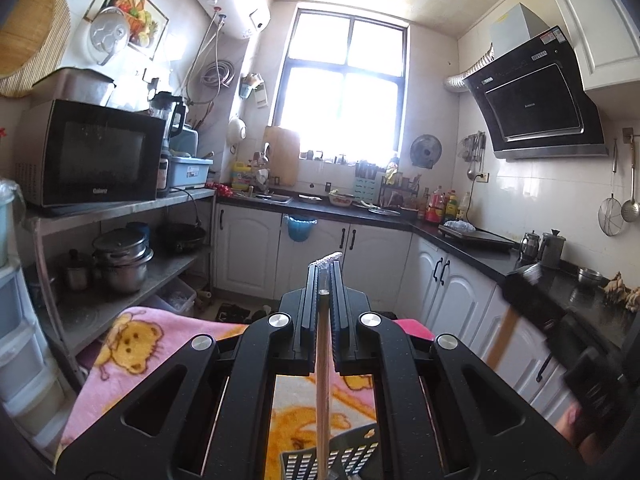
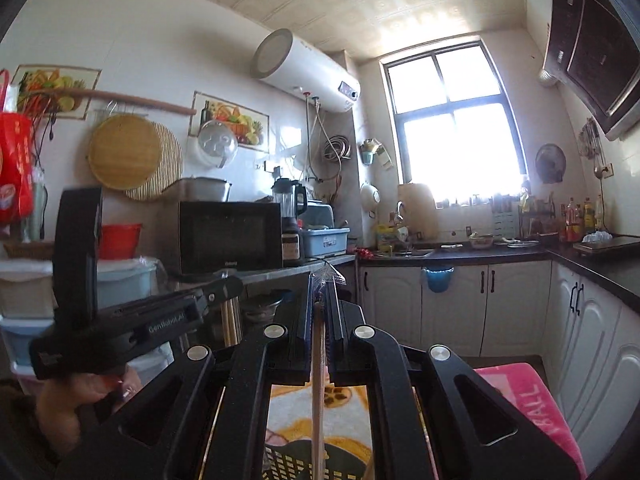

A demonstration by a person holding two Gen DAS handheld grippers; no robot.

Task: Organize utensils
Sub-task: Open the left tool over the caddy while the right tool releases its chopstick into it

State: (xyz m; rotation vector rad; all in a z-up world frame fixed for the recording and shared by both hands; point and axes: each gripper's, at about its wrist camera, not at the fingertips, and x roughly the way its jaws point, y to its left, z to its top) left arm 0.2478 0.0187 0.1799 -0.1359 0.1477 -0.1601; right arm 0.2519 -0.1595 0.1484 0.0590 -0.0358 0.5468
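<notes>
From the left wrist, the left claw [image 1: 325, 276] pinched a wooden stick [image 1: 322, 380], level, above the black basket [image 1: 332, 456] and pink blanket [image 1: 132, 340]; open room lay ahead. From the right wrist, the right claw [image 2: 320, 292] pinched another stick [image 2: 318, 392] over the basket [image 2: 296, 460]; the left claw [image 2: 224, 286] sat left, in a hand [image 2: 76, 400].

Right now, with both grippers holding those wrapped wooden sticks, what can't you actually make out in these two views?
- Left wrist view: lower end of the thin wooden stick in the left gripper is cut off by the bottom edge.
- Right wrist view: the right gripper holds a similar stick, also cut off.
- Black slotted plastic basket: contents hidden by the gripper bodies in both views.
- Beyond the window: washed out by glare.
</notes>
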